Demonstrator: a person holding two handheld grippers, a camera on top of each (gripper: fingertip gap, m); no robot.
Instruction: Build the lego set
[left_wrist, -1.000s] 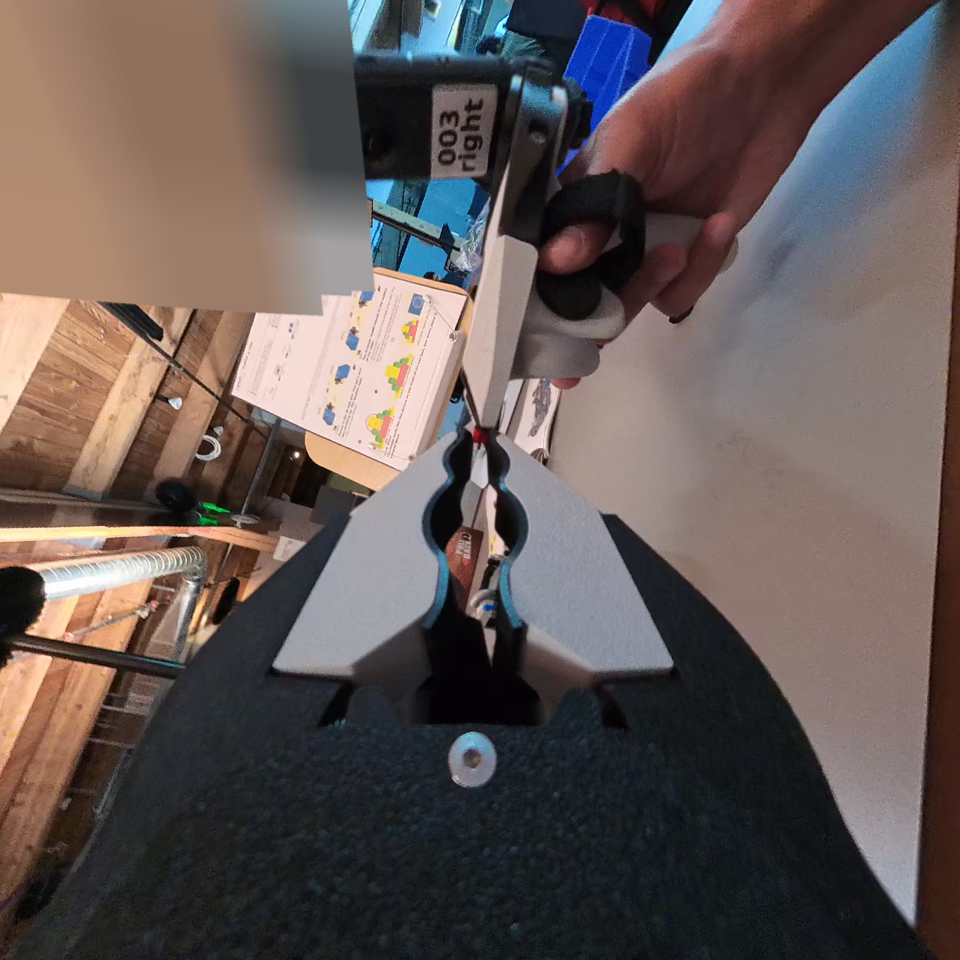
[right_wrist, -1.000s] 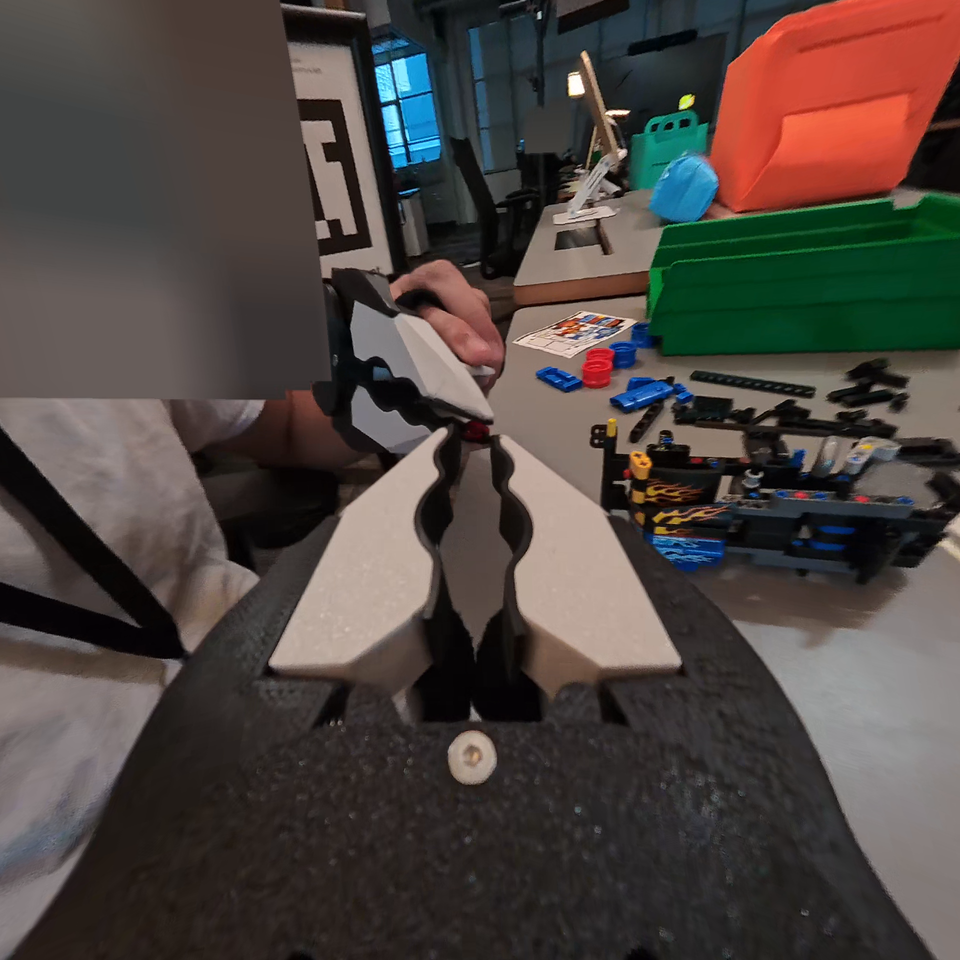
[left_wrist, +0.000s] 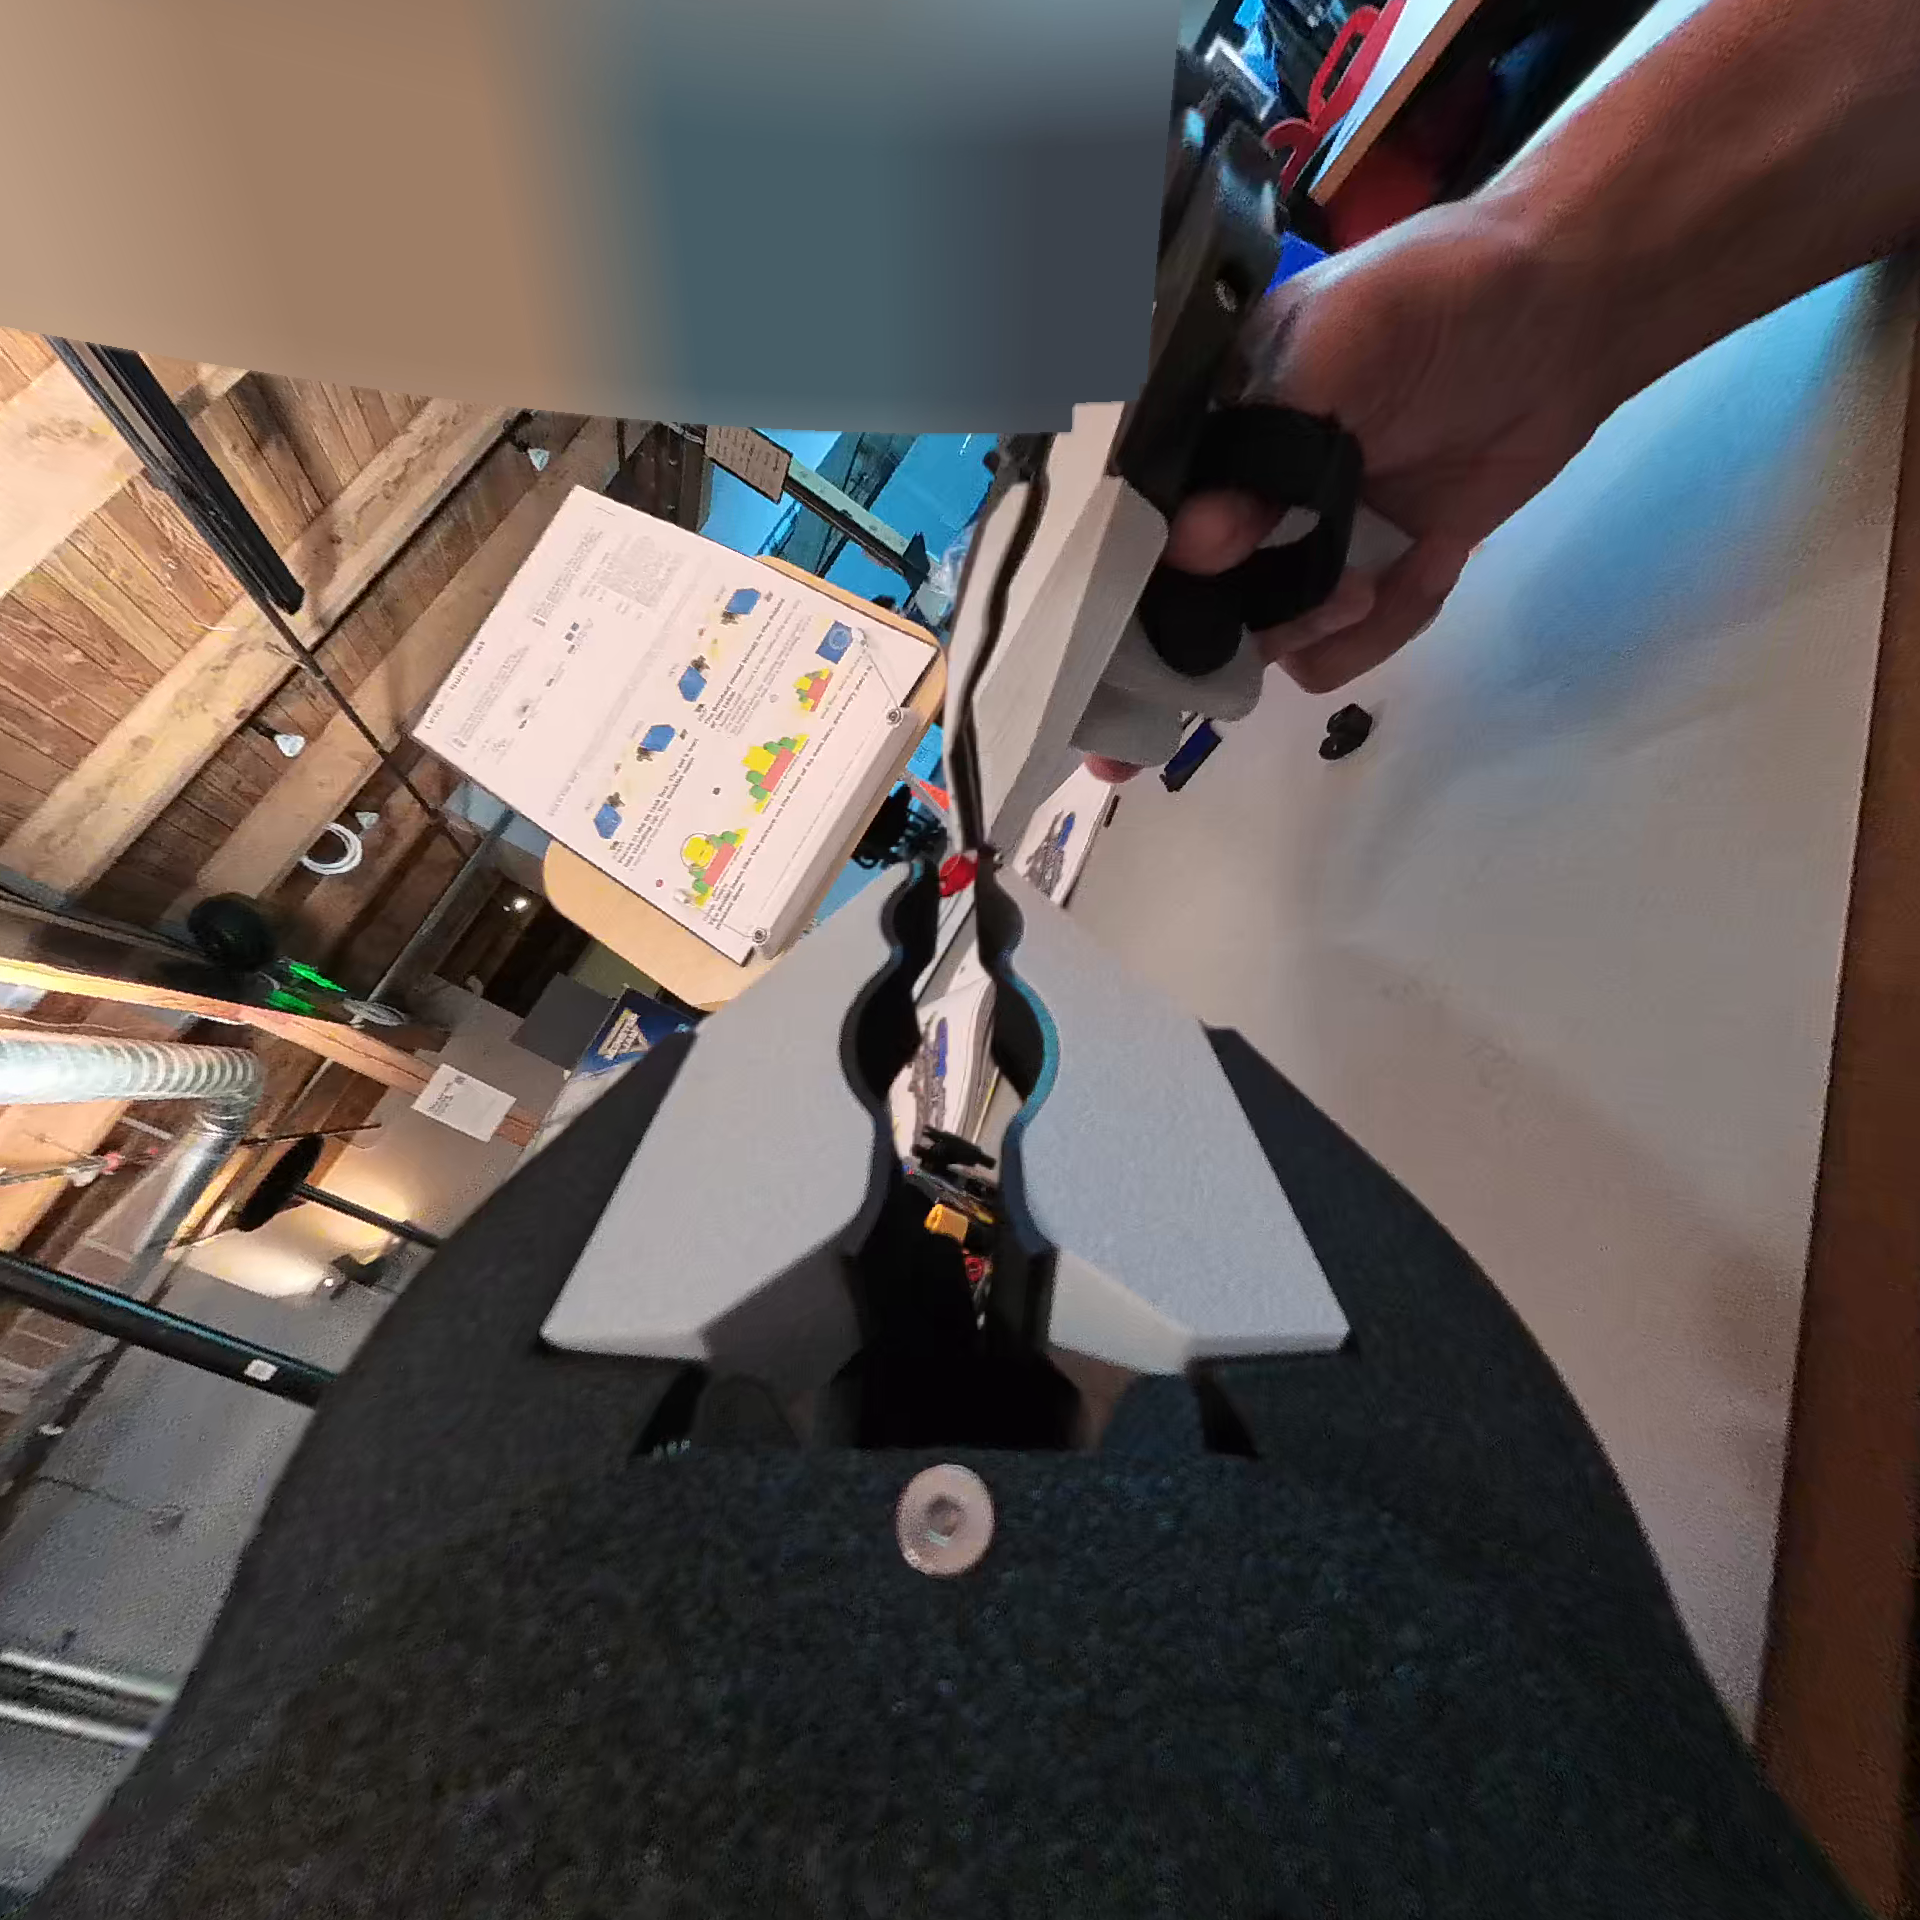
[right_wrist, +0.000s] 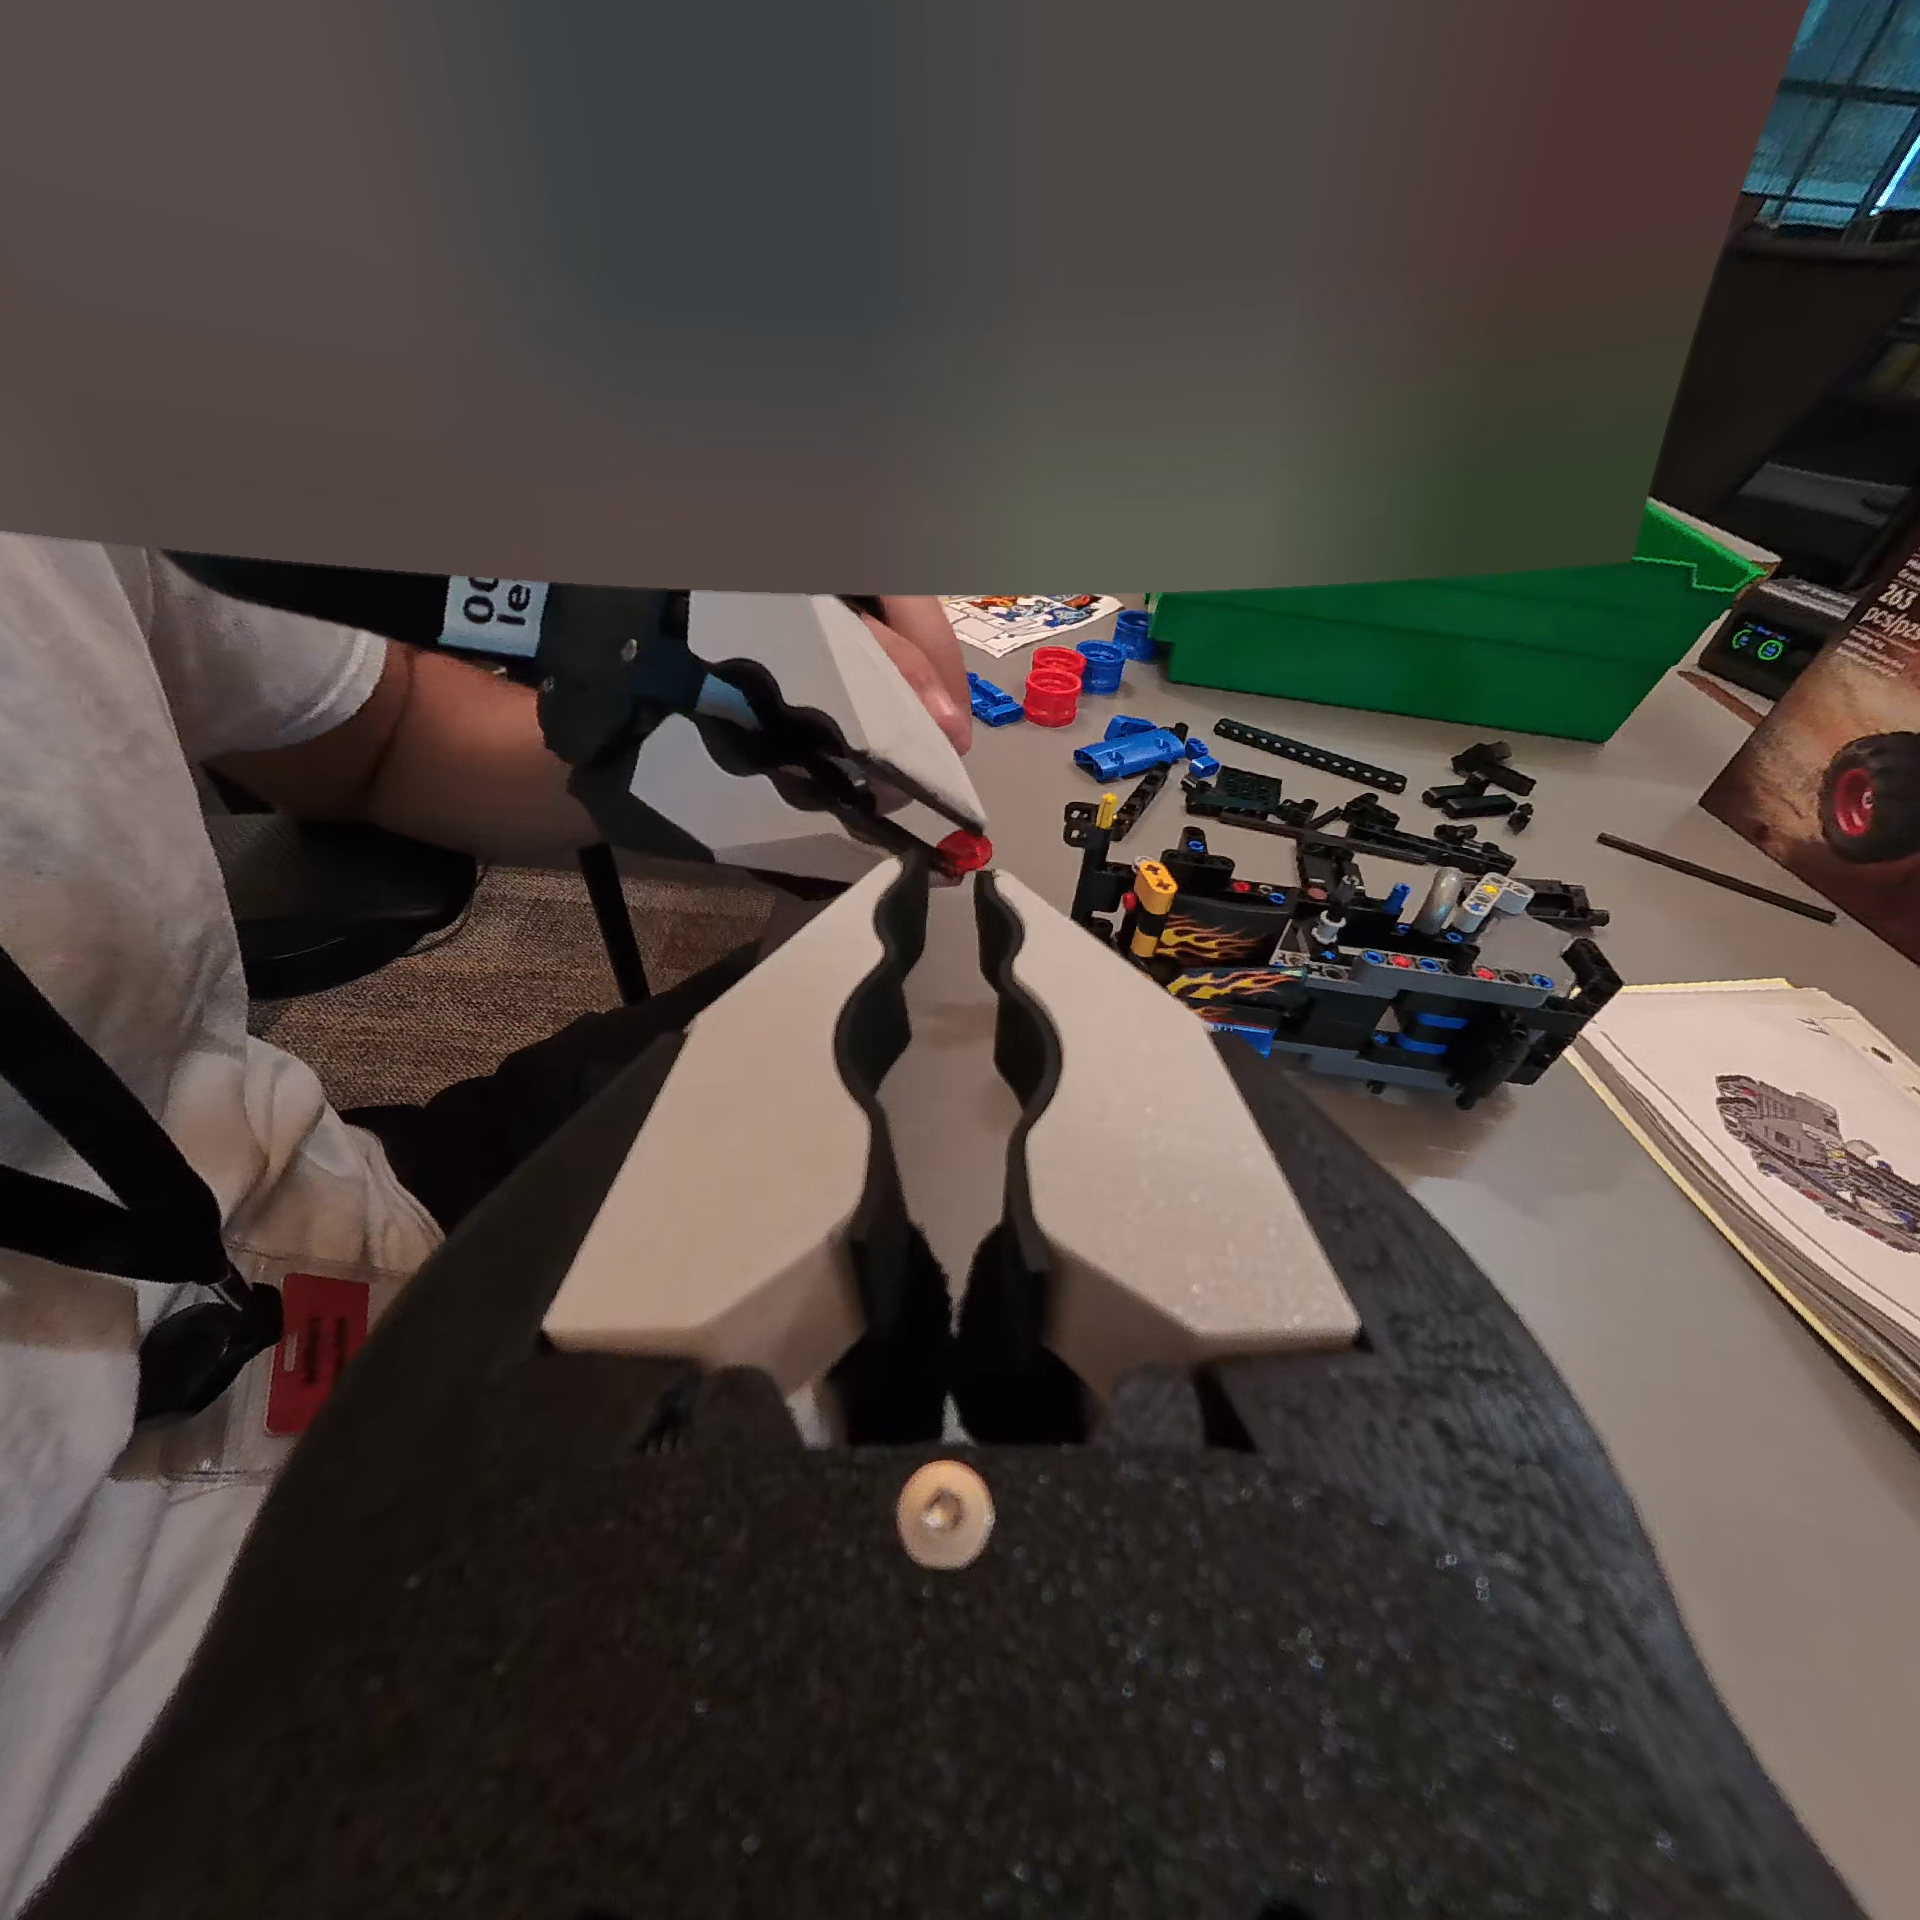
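Note:
A small red round piece (right_wrist: 961, 852) is pinched at the tips of my left gripper (right_wrist: 951, 836), which reaches in from the left. My right gripper (right_wrist: 943, 878) has its jaws narrowly apart, with its fingertips right at the piece and nothing between them. In the left wrist view the red piece (left_wrist: 956, 871) sits at the tips of my left gripper (left_wrist: 951, 883), and the right gripper (left_wrist: 979, 857) comes down to it from above. The half-built black, grey and blue car model (right_wrist: 1340, 956) with flame stickers stands on the table to the right.
Loose red and blue wheel hubs (right_wrist: 1055, 681), blue parts (right_wrist: 1132, 748) and black parts (right_wrist: 1309, 753) lie behind the model. A green bin (right_wrist: 1403, 644) stands at the back, the set's box (right_wrist: 1839, 790) at the right. An open instruction booklet (right_wrist: 1766, 1143) lies near the right edge.
Both grippers have turned and shifted while staying tip to tip at the red piece. The right wrist view now looks more over the table. Neither jaw opening has visibly changed.

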